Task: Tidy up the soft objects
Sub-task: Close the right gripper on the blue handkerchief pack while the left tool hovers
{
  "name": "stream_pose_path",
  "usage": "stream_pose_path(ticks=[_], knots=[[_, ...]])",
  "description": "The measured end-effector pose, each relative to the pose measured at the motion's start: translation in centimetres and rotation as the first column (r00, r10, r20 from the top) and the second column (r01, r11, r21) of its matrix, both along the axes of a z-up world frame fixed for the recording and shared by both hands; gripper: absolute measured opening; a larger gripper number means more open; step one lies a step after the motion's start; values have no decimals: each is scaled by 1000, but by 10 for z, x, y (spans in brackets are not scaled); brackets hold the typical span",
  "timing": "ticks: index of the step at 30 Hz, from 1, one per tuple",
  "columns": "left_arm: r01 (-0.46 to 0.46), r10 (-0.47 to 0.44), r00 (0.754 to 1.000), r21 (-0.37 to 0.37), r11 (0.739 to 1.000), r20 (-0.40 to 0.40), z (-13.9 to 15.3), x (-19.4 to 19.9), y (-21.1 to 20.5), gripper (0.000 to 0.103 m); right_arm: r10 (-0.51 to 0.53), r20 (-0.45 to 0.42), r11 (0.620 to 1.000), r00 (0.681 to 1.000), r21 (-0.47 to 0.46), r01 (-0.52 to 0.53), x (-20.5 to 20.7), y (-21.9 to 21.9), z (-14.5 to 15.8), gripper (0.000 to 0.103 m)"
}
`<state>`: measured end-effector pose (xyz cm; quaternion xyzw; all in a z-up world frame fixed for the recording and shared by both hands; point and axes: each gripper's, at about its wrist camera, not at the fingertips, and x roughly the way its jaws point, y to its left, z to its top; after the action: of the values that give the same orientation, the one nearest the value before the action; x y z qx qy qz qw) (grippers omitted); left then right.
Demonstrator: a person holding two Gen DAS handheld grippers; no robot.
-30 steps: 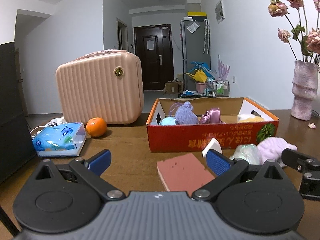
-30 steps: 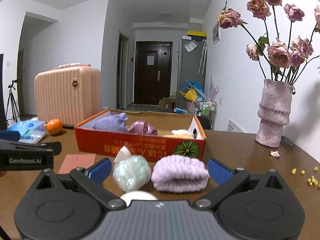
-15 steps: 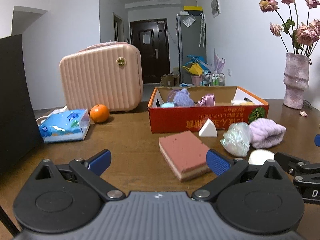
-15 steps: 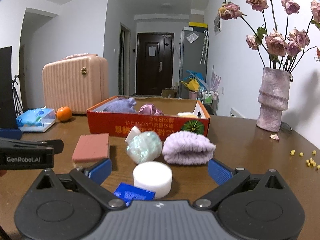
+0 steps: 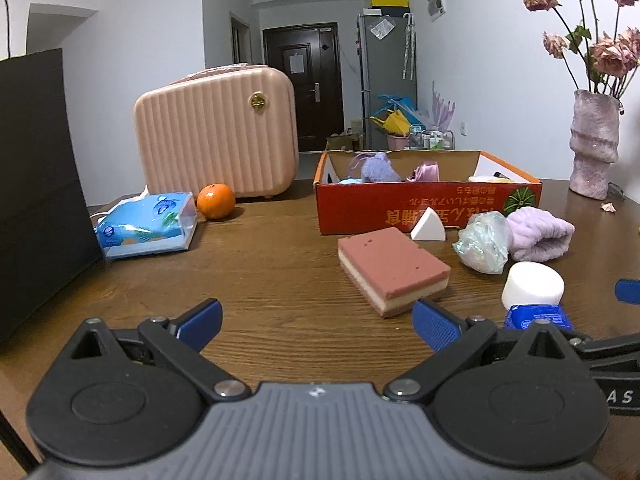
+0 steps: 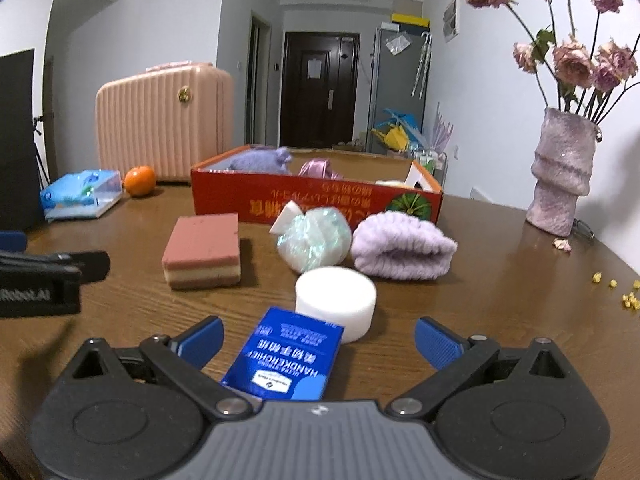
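Blue-padded left gripper (image 5: 316, 322) and right gripper (image 6: 318, 336) both hover with jaws apart, holding nothing. Between the right's fingers lies a blue handkerchief packet (image 6: 286, 354), touching a white foam cylinder (image 6: 336, 300) on the brown wooden table (image 6: 500, 280), near the red cardboard box (image 6: 316, 196)

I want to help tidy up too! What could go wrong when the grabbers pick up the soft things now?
The blue tissue packet touches the white round sponge, so the open right gripper might nudge both. The shiny wrapped ball looks slippery and may squeeze out. The pink sponge looks wide for the open left gripper.
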<state>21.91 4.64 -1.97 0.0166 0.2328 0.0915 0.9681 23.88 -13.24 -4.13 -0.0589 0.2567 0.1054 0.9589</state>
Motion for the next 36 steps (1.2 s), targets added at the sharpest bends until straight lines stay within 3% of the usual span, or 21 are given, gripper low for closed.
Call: stream_pose_path(ticks=[4, 12, 36], knots=[[-7, 7, 1000, -13, 1000, -2, 0, 0, 3, 103, 4, -43, 1000, 999, 13, -3, 5, 3, -4, 90], [4, -4, 1000, -30, 1000, -8, 0, 1, 5, 103, 36, -86, 999, 996, 5, -36, 8, 10, -10, 58], [-13, 13, 1000, -7, 1000, -28, -6, 6, 1, 103, 41, -47, 997, 998, 68, -38, 1, -3, 2, 55]])
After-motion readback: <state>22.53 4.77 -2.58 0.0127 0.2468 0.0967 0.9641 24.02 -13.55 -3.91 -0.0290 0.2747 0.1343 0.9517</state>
